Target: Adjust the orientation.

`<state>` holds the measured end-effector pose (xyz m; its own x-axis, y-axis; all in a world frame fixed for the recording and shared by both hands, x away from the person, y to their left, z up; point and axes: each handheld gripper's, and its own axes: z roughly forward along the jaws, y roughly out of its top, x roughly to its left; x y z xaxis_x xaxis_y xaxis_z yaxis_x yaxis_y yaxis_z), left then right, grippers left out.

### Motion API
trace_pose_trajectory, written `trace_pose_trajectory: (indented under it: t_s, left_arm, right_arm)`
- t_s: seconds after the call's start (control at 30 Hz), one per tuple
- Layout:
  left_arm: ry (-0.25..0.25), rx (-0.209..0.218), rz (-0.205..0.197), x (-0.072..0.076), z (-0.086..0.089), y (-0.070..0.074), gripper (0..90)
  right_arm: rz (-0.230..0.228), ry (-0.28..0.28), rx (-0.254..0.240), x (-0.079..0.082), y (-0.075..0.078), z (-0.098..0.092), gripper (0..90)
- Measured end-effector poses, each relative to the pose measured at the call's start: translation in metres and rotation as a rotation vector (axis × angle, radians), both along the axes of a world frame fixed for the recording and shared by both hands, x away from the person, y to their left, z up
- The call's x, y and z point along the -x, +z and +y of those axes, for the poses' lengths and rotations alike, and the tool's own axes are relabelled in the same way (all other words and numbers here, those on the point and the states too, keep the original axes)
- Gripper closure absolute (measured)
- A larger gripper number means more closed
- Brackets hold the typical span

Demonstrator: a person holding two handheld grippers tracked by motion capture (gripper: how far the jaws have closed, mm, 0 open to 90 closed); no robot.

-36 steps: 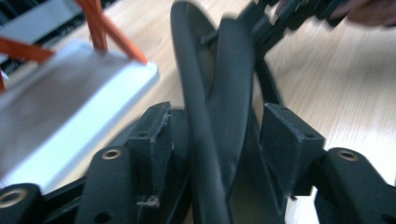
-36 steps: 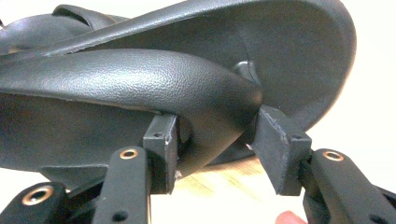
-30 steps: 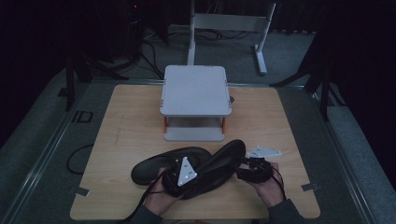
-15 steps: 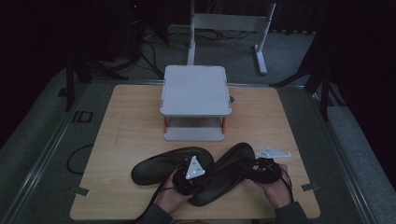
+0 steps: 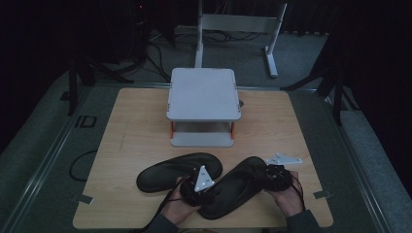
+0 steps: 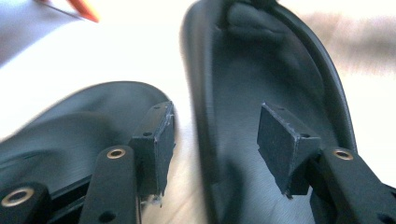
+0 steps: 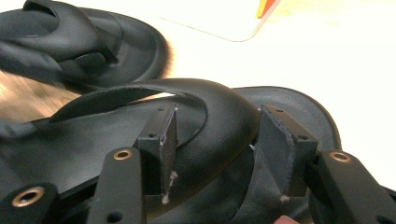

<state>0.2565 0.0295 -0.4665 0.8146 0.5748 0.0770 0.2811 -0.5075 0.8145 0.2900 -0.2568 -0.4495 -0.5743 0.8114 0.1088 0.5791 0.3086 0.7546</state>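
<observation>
Two black sandals lie on the wooden table (image 5: 136, 121) near its front edge: one on the left (image 5: 170, 174), one on the right (image 5: 238, 189). My left gripper (image 5: 200, 187) sits between them. Its jaws (image 6: 219, 126) have just been opening and straddle the right sandal's rim (image 6: 201, 107) without pressing on it; the left sandal (image 6: 79, 126) lies beside it. My right gripper (image 5: 274, 176) is at the right sandal's toe end. In the right gripper view (image 7: 217, 130) both pads press on that sandal's wide strap (image 7: 215, 112).
A grey two-level stand (image 5: 204, 92) with orange legs occupies the table's middle toward the back; its base plate (image 7: 219, 18) lies just past the sandals. A metal frame (image 5: 238, 24) stands on the floor behind the table. A cable (image 5: 77, 165) loops off the left edge.
The right sandal and both hands have slid slightly toward the near edge of the table. The left sandal and the stand have not moved.
</observation>
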Motion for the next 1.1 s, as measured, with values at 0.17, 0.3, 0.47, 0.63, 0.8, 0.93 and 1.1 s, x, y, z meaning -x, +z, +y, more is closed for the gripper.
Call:
trace_pose_trajectory:
  t_s: [0.17, 0.3, 0.47, 0.63, 0.8, 0.93, 1.1]
  left_arm:
    - [0.085, 0.008, -0.043, 0.001, 0.034, 0.009, 45.9]
    - [0.150, 0.004, -0.057, -0.002, 0.056, 0.012, 45.6]
    - [0.172, -0.015, -0.031, -0.011, 0.064, 0.005, 45.4]
    - [0.146, -0.029, -0.011, -0.017, 0.057, -0.003, 45.5]
    - [0.118, -0.032, 0.006, -0.023, 0.048, -0.007, 48.7]
    - [0.099, -0.023, 0.024, -0.024, 0.043, -0.007, 57.6]
    - [0.105, -0.033, 0.034, -0.025, 0.041, -0.005, 69.7]
  right_arm:
    - [-0.004, -0.003, 0.001, 0.001, 0.001, 0.000, 46.7]
    - [-0.004, -0.002, -0.003, 0.000, 0.001, -0.001, 46.2]
    - [0.002, 0.000, -0.011, -0.001, 0.000, -0.002, 45.9]
    - [0.010, 0.001, -0.009, -0.003, -0.001, 0.000, 46.0]
    - [0.014, 0.003, -0.002, -0.005, -0.004, 0.004, 45.9]
    - [0.018, 0.005, -0.012, -0.006, -0.004, 0.002, 45.9]
    - [0.017, 0.001, -0.015, -0.006, -0.005, 0.002, 45.9]
